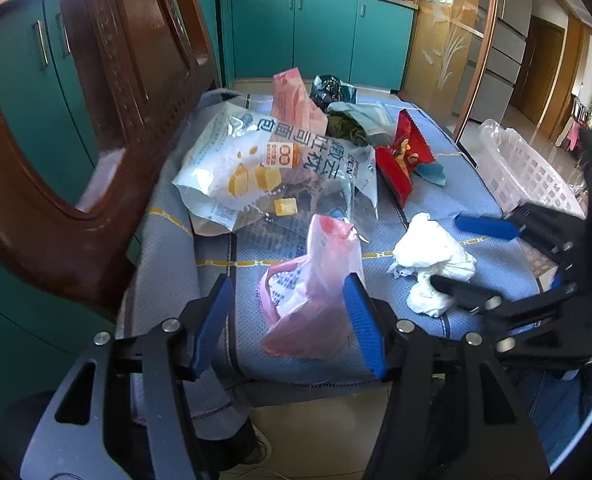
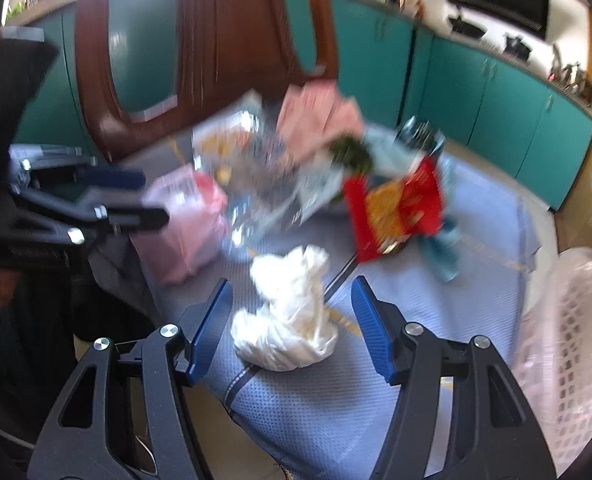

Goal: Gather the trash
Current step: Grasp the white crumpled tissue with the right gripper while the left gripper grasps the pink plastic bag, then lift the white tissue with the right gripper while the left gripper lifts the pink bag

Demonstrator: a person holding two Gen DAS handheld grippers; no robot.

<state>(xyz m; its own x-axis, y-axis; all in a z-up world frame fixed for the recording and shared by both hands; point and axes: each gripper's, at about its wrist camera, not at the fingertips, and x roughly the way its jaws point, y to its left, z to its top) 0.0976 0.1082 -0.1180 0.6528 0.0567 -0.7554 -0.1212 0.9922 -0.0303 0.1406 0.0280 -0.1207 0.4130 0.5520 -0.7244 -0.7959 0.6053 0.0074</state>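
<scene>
Working at the near edge of the blue woven seat cushion (image 1: 423, 208), we spread the left gripper (image 1: 292, 320) around a crinkly pink plastic bag (image 1: 315, 280), pads apart from it, and the right gripper (image 2: 292, 328) around a crumpled white tissue wad (image 2: 288, 320), not squeezing. A white lattice basket (image 1: 535, 176) stands right.

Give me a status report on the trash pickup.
Left tool open around pink bag. Right tool open around white wad. Neither gripped. Nothing blocking.
</scene>
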